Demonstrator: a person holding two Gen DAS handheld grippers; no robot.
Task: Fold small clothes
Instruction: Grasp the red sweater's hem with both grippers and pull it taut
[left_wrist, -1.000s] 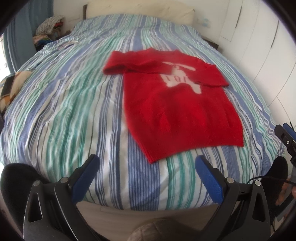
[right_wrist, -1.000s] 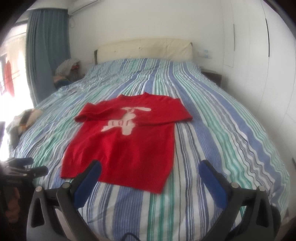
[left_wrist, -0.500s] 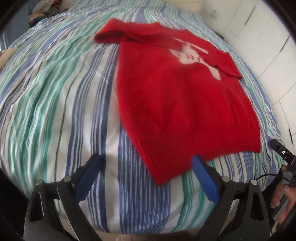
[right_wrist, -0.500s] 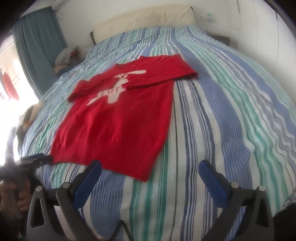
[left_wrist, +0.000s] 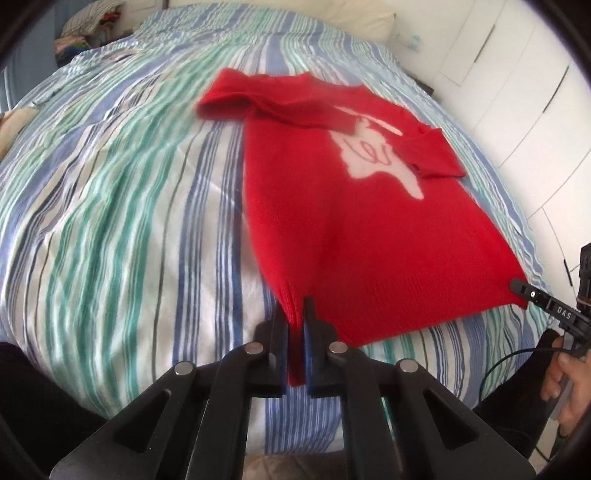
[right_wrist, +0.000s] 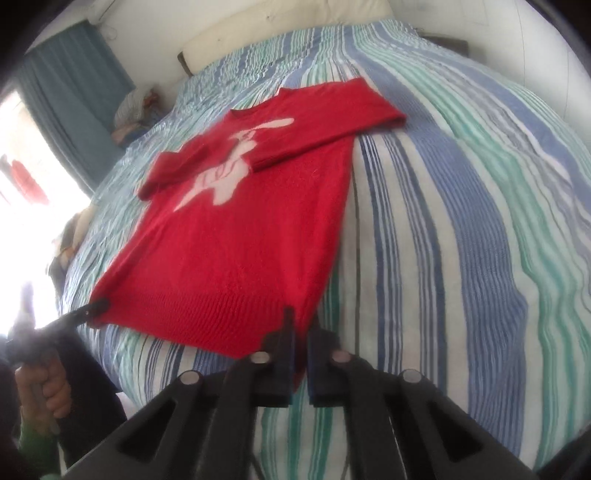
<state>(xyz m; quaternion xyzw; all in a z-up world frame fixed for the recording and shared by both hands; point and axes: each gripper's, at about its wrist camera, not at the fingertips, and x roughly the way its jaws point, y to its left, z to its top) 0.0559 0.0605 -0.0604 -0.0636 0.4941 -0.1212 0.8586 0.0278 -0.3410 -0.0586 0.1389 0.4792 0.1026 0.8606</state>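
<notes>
A small red knit sweater (left_wrist: 354, 221) with a white figure on its chest lies flat on the striped bed, both sleeves folded across the chest. It also shows in the right wrist view (right_wrist: 236, 236). My left gripper (left_wrist: 294, 317) is shut on the sweater's near-left hem corner. My right gripper (right_wrist: 301, 332) is shut on the near-right hem corner. The right gripper's tip also shows at the hem in the left wrist view (left_wrist: 524, 290), and the left gripper's tip shows in the right wrist view (right_wrist: 94, 306).
The blue, green and white striped bedspread (left_wrist: 110, 206) covers the bed. A cream headboard (right_wrist: 280, 33) stands at the far end. A clothes pile (left_wrist: 88, 26) lies far left by a blue curtain (right_wrist: 74, 74). White wardrobe doors (left_wrist: 524, 85) stand on the right.
Both grippers moved down to the sweater's hem and closed on its two near corners; they were open above the bed edge before.
</notes>
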